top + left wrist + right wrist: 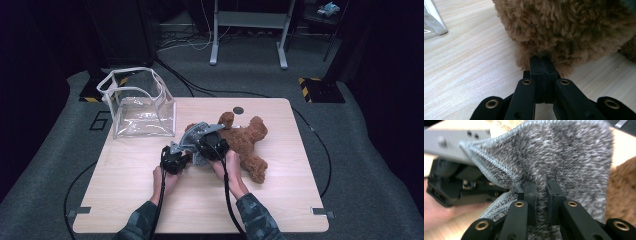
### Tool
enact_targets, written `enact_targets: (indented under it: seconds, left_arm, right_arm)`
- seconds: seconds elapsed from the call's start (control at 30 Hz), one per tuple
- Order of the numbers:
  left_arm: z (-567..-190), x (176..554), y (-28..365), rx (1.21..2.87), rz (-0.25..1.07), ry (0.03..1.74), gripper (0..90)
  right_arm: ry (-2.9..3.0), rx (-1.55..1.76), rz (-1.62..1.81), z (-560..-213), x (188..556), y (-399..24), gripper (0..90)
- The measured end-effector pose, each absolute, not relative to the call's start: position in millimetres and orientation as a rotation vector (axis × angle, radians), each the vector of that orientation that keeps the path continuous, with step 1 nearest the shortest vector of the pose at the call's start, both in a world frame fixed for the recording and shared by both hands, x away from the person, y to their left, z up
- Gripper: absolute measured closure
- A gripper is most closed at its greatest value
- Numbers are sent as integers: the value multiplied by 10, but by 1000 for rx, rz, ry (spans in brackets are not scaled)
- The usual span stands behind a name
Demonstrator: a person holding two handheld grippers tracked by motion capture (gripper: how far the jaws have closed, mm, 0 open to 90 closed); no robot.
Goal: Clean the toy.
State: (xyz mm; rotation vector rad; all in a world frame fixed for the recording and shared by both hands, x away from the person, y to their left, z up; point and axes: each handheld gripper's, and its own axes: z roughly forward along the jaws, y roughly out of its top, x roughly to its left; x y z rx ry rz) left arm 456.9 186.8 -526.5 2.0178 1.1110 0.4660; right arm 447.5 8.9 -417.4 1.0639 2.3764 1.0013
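Brown plush teddy bear [245, 140] lying near the middle of the pale wooden table [280, 200], limbs spread, its head end under a grey knitted fleece garment with a light-blue stitched hem [564, 157]. Right gripper [541, 192]: jaws pinched on a fold of the garment, raised beside the bear. Left gripper [543, 67]: jaws pressed together, nipping a tuft of the bear's fur at table level. The two grippers sit just beside each other. Clear plastic pouch with white trim [140, 102] stands open at the table's far left corner, well apart from the bear.
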Motion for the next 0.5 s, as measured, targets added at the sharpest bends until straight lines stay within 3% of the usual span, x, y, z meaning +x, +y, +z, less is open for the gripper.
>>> enact_targets:
  seconds: [0.2, 0.5]
  left_arm:
    - [-5276, 4577, 1878, 1940, 440, 1147, 895]
    - [-5270, 4590, 1893, 1984, 441, 1140, 898]
  right_arm:
    - [2406, 1087, 989, -4335, 4462, 100, 812]
    - [2493, 1138, 896, -4711, 4492, 126, 811]
